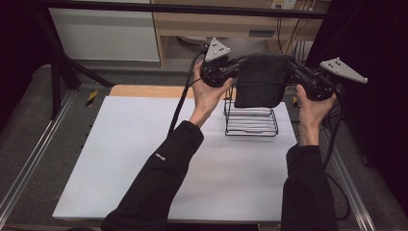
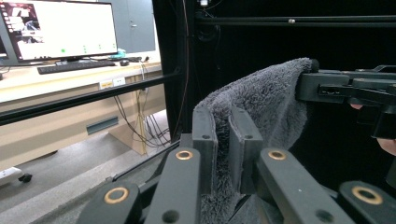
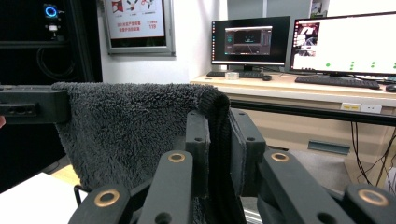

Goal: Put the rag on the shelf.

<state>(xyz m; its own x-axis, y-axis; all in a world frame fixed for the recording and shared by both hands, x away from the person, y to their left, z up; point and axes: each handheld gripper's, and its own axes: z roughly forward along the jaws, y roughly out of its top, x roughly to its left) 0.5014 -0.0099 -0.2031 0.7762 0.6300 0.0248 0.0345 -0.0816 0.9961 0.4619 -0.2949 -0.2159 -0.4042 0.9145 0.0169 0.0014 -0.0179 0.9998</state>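
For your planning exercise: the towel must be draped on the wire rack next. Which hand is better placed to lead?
Left, probably: the left gripper stands above the rack, while the right gripper is past its edge. Both are shut on the towel.

Left gripper view. The left claw (image 2: 223, 154) is closed on a fold of a dark grey fleecy towel (image 2: 261, 100), which is pinched between its two black jaws. The towel stretches up and right to the right claw (image 2: 310, 86) (clamped on the far upper corner). Background, at left: a lit monitor (image 2: 58, 29) and a keyboard (image 2: 74, 66) on a desk (image 2: 28, 86).
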